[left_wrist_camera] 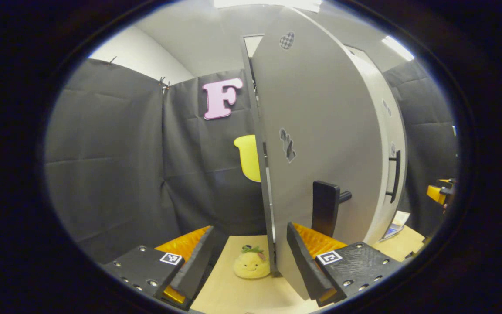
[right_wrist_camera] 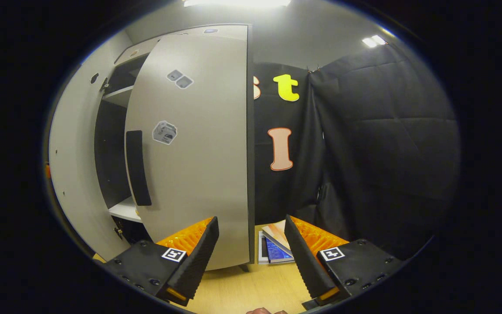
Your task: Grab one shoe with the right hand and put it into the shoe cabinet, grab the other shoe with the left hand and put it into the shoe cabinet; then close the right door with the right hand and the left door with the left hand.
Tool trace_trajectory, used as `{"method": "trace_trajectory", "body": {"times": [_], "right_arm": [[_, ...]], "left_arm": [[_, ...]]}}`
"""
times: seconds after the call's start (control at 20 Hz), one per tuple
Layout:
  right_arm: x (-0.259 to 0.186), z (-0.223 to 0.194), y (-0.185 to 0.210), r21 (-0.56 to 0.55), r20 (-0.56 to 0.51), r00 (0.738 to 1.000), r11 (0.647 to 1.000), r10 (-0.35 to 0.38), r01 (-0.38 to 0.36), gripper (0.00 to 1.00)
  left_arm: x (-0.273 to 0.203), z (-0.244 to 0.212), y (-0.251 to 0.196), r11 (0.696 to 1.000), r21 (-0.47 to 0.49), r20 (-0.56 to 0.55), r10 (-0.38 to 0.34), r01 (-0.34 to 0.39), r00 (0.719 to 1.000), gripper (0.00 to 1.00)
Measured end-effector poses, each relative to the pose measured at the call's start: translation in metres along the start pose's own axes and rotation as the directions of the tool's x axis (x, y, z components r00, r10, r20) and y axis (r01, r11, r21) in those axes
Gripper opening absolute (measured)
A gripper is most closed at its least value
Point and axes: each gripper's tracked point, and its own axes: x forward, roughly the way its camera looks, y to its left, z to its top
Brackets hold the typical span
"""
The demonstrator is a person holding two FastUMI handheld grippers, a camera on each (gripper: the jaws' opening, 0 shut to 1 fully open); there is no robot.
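Observation:
In the left gripper view the cabinet's grey left door stands open, edge-on to me, with a black handle on its face. My left gripper is open, and the door's edge stands between its fingers, nearer the right one. Past it a second grey door panel carries a slim black handle. In the right gripper view the grey right door is open with its black handle. My right gripper is open astride that door's edge. Dark shelves show inside the cabinet.
A yellow plush toy lies on the light wooden surface by the left door's foot. A yellow chair stands behind. Booklets lie by the right door's foot. The other gripper shows at far right. Black cloth walls surround.

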Motion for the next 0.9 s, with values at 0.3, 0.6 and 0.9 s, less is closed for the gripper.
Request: {"method": "trace_trajectory", "body": {"times": [0.3,0.6,0.9], "right_arm": [[0.017,-0.013,-0.022,0.016,-0.026,0.999,0.999,0.041,-0.041,0.95],[0.031,-0.020,-0.044,0.047,-0.036,0.995,0.995,0.094,-0.092,0.95],[0.033,-0.012,-0.083,0.066,-0.004,0.993,0.991,0.117,-0.116,0.95]], "left_arm": [[0.003,0.004,-0.038,0.999,-0.031,-0.021,0.019,-0.019,1.000,0.94],[0.029,0.002,-0.108,1.000,-0.017,-0.044,0.008,-0.009,0.999,0.94],[0.036,0.012,-0.132,0.988,0.006,-0.018,0.152,-0.152,0.988,0.94]]}}
